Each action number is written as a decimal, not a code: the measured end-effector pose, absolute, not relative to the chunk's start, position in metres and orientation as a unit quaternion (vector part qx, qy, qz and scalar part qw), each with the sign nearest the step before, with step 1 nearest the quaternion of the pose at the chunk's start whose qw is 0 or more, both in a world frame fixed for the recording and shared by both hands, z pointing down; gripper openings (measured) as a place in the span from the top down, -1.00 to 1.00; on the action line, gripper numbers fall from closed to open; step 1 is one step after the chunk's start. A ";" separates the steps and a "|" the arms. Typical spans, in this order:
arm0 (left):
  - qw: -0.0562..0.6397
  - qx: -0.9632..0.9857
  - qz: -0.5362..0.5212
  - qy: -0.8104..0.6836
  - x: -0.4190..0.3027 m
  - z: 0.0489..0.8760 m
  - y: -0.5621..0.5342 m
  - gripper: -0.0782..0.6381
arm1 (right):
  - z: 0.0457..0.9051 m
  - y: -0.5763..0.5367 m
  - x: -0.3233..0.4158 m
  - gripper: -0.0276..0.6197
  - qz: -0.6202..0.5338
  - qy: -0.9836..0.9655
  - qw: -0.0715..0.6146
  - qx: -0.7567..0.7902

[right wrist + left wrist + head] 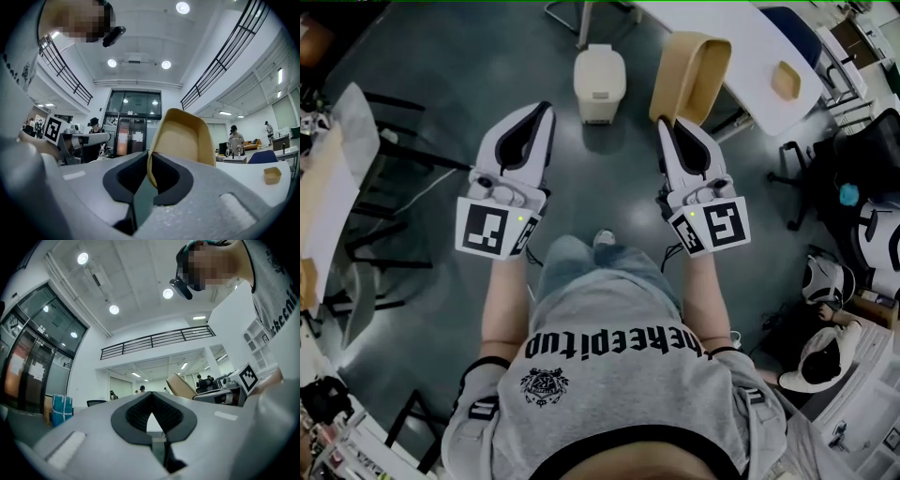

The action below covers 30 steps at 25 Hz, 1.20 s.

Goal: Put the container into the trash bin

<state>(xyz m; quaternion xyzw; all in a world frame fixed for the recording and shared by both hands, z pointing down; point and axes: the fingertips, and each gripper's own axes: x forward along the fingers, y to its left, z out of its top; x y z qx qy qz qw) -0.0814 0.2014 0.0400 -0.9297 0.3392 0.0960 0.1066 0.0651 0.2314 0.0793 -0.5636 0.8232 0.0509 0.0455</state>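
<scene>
A tan paper container (696, 73) hangs from my right gripper (673, 127), whose jaws are shut on its rim. In the right gripper view the container (180, 138) rises between the jaws, its hollow side facing the camera. My left gripper (536, 114) is shut with nothing in it; its black pads (152, 414) meet in the left gripper view. A small white trash bin (599, 83) with its lid down stands on the grey floor just ahead, between the two grippers and left of the container.
A white table (750, 56) runs along the upper right with a small tan cup (786, 81) on it. Office chairs (853, 159) stand at right, a dark chair frame (389, 202) and a table (323, 197) at left. Another person in a cap (825, 361) sits at lower right.
</scene>
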 end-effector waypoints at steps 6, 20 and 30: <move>0.102 -0.929 0.089 0.346 -0.075 0.043 0.184 0.74 | 0.082 0.212 0.076 0.83 0.042 0.824 0.054 -0.562; 0.088 -0.940 0.088 0.319 -0.065 0.050 0.099 0.74 | 0.091 0.137 0.082 0.82 0.025 0.809 0.054 -0.585; 0.083 -0.951 0.082 0.285 -0.076 0.052 0.000 0.74 | 0.095 0.044 0.069 0.83 0.017 0.788 0.055 -0.613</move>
